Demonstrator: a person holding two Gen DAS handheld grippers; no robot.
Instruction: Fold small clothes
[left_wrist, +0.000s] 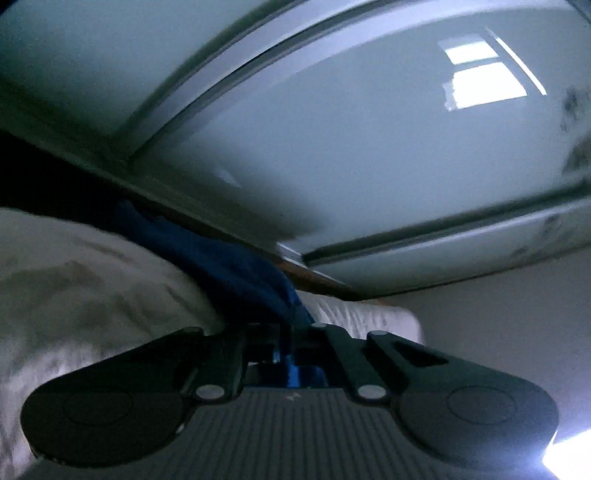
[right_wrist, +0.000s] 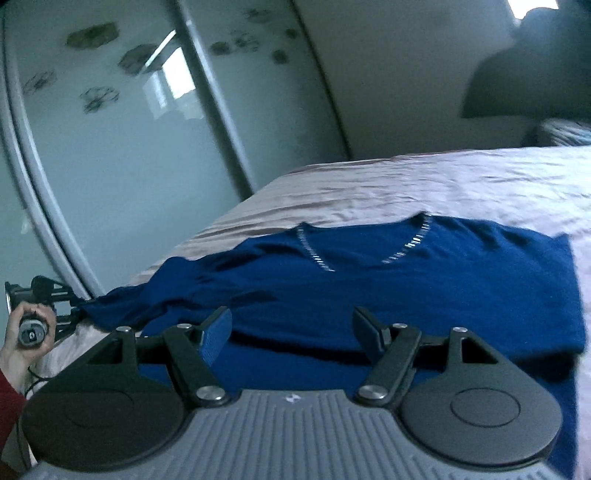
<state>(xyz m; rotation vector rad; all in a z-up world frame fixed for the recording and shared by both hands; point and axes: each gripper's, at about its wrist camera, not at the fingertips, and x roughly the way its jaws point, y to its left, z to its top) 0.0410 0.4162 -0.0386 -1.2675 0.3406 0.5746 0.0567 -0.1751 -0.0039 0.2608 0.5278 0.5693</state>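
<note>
right wrist view: the right gripper (right_wrist: 291, 326) gapes wide above the blue top (right_wrist: 424, 288). at nine o'clock, the left gripper (right_wrist: 75, 308) pinches its sleeve (right_wrist: 122, 306).

- The bed (right_wrist: 424, 184) carries everything; its pale, wrinkled cover runs from the middle of the right wrist view out to the right edge.
- A blue V-neck top (right_wrist: 424, 288) lies flat on the cover across the lower middle of that view, a silvery trim along the neckline, one sleeve trailing toward the lower left over the bed's edge.
- In the left wrist view the cover fills the lower left, with blue fabric lying across it toward the centre.
</note>
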